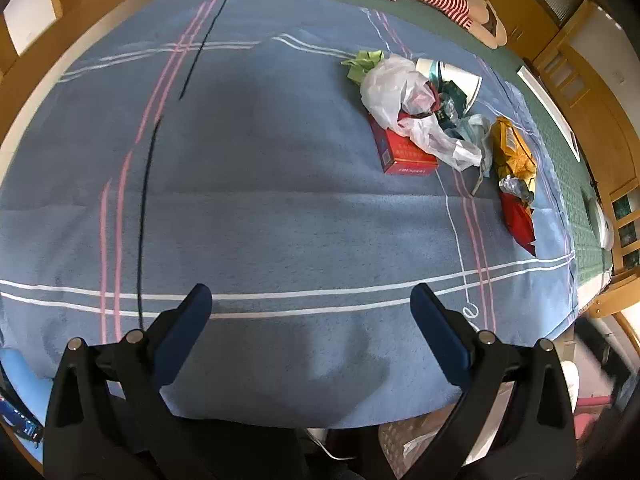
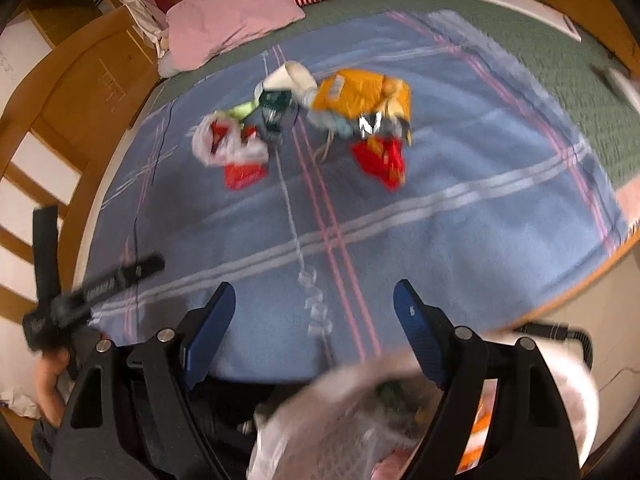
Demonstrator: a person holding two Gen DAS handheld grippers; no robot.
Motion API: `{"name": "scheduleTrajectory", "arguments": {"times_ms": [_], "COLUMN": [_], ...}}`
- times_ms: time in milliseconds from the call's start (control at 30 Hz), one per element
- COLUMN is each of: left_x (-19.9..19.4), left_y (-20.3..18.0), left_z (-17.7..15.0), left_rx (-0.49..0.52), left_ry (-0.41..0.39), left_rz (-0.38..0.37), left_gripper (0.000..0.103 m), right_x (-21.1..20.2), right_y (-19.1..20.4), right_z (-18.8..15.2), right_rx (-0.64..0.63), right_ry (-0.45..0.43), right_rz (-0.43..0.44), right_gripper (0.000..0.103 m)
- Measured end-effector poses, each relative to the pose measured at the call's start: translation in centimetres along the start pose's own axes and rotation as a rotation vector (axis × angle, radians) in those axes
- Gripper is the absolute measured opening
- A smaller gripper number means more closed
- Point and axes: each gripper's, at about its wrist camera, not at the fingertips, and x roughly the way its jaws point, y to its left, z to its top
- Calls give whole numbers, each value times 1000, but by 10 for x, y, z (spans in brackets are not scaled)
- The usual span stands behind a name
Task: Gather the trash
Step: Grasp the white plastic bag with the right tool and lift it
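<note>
Nearest the lens, left gripper with blue-padded fingers spread wide, nothing between them, over bare blue plaid blanket on the bed. Right gripper likewise wide apart and empty, above the blanket's near edge; below it a white mesh bin, blurred, with scraps inside. Trash heaped well ahead of both grippers, toward the far side of the blanket: red box under a crumpled white plastic bag, green paper scrap, paper cup, yellow snack bag, red wrapper, all touching or nearly so. Beyond the heap, pink pillow on a green sheet.
</note>
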Motion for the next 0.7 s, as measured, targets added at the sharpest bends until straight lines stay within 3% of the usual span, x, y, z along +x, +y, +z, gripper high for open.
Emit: {"name": "scheduleTrajectory", "arguments": {"times_ms": [133, 300, 467, 500, 600, 700], "left_x": [18, 34, 36, 37, 38, 32], "left_y": [8, 27, 35, 39, 52, 69], "left_z": [7, 14, 18, 18, 17, 15], "left_rx": [-50, -185, -258, -285, -377, -474], "left_ry": [69, 84, 43, 35, 13, -48], "left_rz": [-55, -145, -206, -227, -251, -225], "left_gripper": [99, 99, 99, 99, 99, 99], "right_x": [37, 97, 123, 134, 165, 189], "right_y": [8, 37, 68, 81, 97, 105], "right_z": [38, 76, 97, 104, 115, 113], "right_rx": [-4, -44, -65, -80, -94, -109], "right_ry": [-3, 5, -57, -46, 20, 81], "right_rz": [-36, -69, 4, 47, 71, 79], "right_gripper": [80, 80, 80, 80, 80, 80]}}
